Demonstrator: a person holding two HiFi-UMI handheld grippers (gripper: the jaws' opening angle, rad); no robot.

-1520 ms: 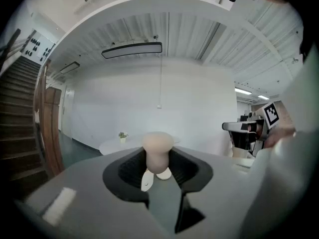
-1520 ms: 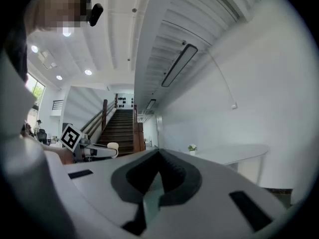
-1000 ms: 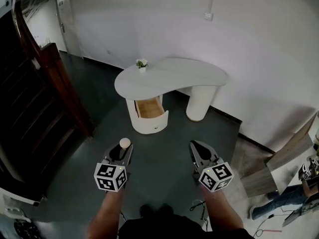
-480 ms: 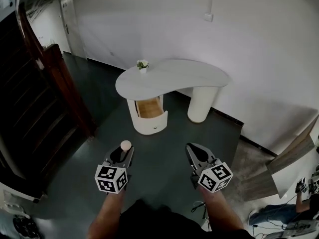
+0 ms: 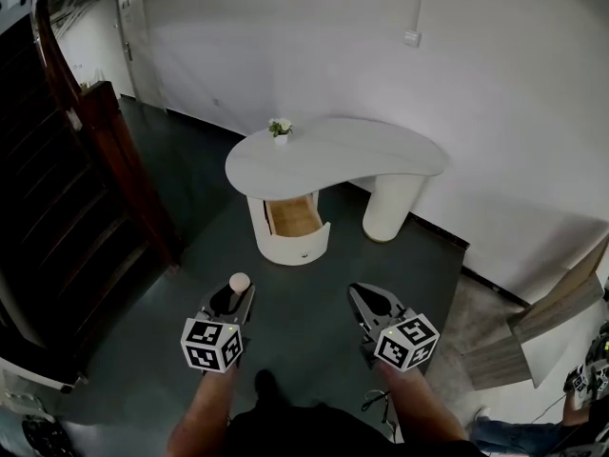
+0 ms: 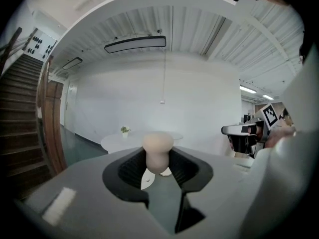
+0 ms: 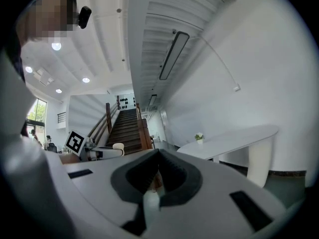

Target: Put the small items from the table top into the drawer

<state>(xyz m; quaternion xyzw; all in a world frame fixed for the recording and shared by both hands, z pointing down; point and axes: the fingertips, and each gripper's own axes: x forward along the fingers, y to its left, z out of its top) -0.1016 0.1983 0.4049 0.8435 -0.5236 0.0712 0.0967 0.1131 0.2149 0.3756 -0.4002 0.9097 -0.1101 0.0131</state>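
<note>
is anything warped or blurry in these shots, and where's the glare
Head view: fisheye bows the wall, but the white table is sharp and evenly lit. Left gripper view: dark rounded corners, with the beige knob in the left tongs close and soft. Right gripper view: ceiling lamps flare at upper left, and the right tongs are blurred.

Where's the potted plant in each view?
Head view: potted plant at the far left end of the white desk, upper centre.
Left gripper view: plant left of centre, on the desk top, mid-height.
Right gripper view: plant right of centre, near the desk's left end.
Shared landmark: the white desk.
</note>
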